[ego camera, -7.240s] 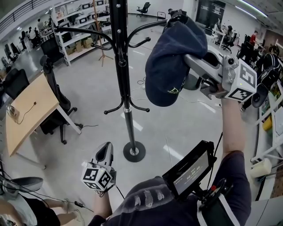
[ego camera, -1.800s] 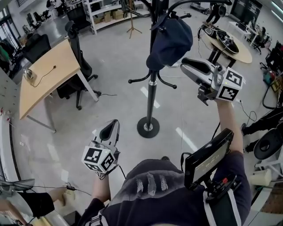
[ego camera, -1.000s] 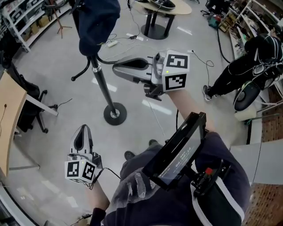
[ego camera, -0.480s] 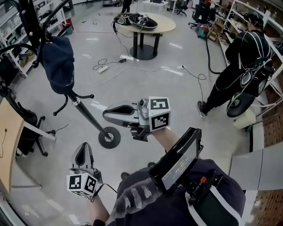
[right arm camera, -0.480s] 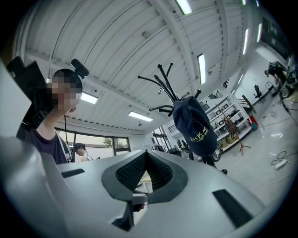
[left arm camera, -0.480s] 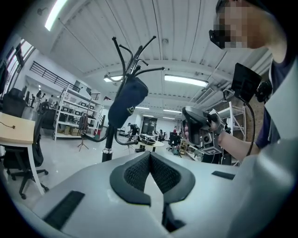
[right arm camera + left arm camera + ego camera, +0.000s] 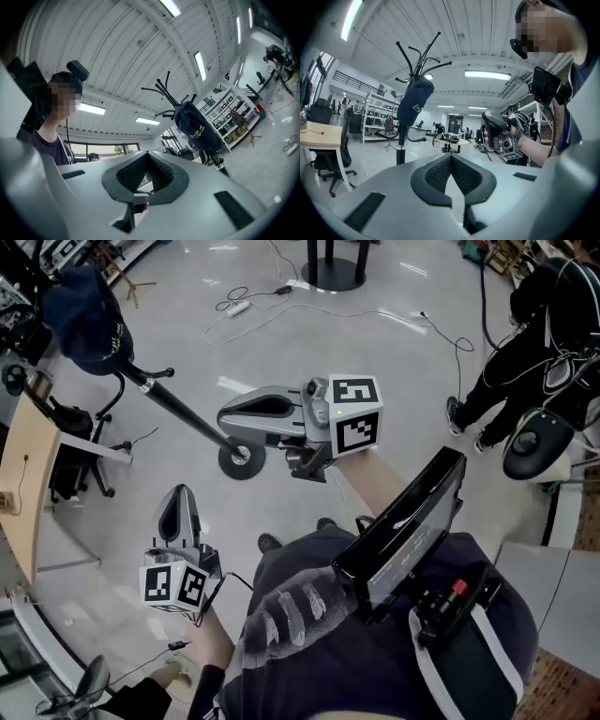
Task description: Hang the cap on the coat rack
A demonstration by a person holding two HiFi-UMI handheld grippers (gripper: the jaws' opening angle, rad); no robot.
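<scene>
The dark navy cap (image 7: 86, 320) hangs on the black coat rack (image 7: 178, 409) at the head view's upper left, free of both grippers. My right gripper (image 7: 223, 415) is shut and empty, held out level well short of the rack, its tip over the rack's round base (image 7: 241, 460). My left gripper (image 7: 177, 495) is lower at the left, shut with nothing in it. In the left gripper view the cap (image 7: 415, 101) hangs from the rack's hooks beyond the closed gripper (image 7: 451, 158). The right gripper view shows the cap (image 7: 194, 124) to the right of its closed gripper (image 7: 146, 158).
A wooden desk (image 7: 26, 484) and an office chair (image 7: 80, 465) stand left of the rack. A person in black (image 7: 525, 334) stands at the right. Cables (image 7: 281, 306) lie on the grey floor near a round table's foot (image 7: 333, 273). A screen (image 7: 403, 521) hangs at my chest.
The right gripper let go of the cap, which stays on the rack, and drew back and down. The view has swung, and the rack now sits farther to the upper left.
</scene>
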